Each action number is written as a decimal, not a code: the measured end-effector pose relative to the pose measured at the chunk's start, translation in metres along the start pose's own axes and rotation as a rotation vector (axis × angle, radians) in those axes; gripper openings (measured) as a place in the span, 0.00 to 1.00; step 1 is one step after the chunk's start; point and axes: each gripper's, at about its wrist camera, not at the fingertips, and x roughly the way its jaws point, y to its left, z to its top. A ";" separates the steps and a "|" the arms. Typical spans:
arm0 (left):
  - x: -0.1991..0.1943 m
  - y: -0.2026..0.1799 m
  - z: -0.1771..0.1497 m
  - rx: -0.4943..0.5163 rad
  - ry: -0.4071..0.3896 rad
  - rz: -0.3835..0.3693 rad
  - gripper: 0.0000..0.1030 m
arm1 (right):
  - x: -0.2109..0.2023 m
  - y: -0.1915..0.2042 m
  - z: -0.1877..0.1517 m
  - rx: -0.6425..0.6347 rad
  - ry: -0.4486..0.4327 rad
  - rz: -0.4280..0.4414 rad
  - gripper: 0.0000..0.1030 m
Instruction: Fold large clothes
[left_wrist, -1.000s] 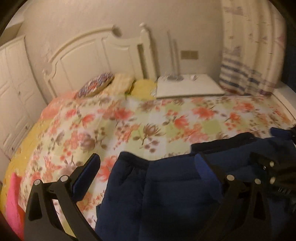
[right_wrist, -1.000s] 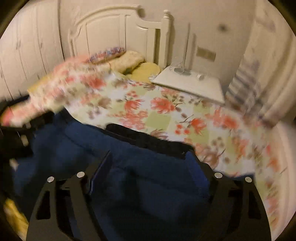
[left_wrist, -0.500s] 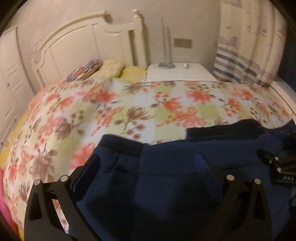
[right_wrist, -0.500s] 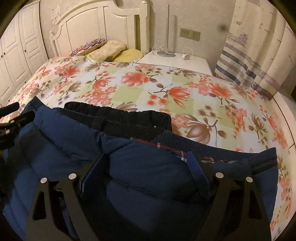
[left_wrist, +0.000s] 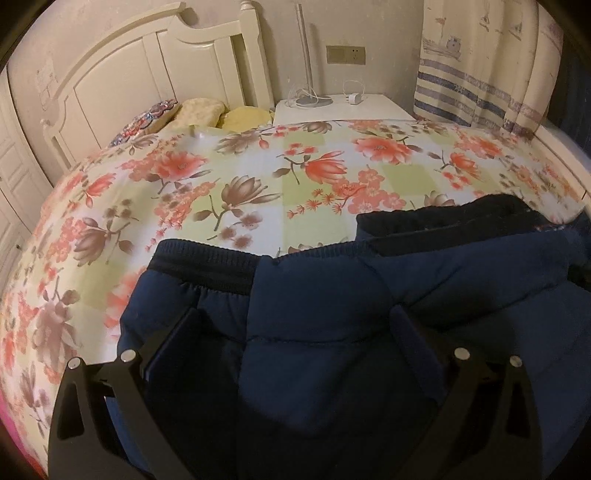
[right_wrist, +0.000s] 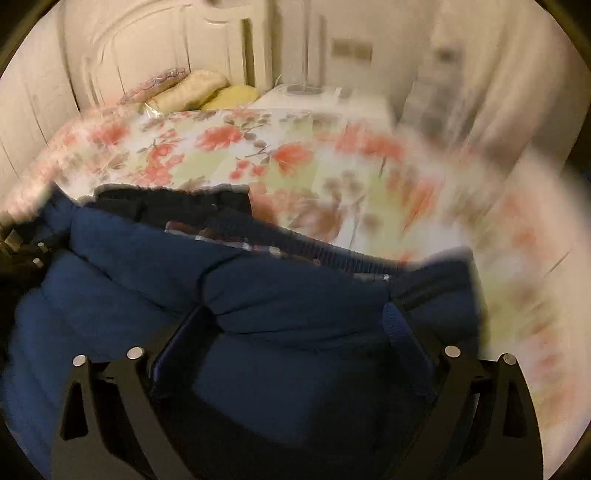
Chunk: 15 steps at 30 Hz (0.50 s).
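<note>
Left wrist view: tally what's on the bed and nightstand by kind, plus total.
Navy padded jacket: 1
Pillows: 3 (patterned, cream, yellow)
Lamp base: 1
Charger: 1
Total: 6

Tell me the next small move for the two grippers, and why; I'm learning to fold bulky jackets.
Probably lower both and close on the fabric. The navy padded jacket lies bunched on the floral bedspread. The left gripper and right gripper are both open, jaws spread wide over the padding. The right jaws have just been opening, with fabric between them but not pinched.
</note>
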 end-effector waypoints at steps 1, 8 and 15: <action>0.000 0.000 0.000 -0.002 0.000 -0.002 0.98 | -0.002 -0.005 0.000 0.020 -0.004 0.016 0.85; 0.001 -0.001 0.000 0.002 0.003 0.004 0.98 | -0.034 -0.026 -0.013 0.085 -0.096 -0.163 0.88; 0.001 -0.001 -0.002 0.001 0.000 0.004 0.98 | -0.013 -0.057 -0.018 0.201 0.042 -0.098 0.92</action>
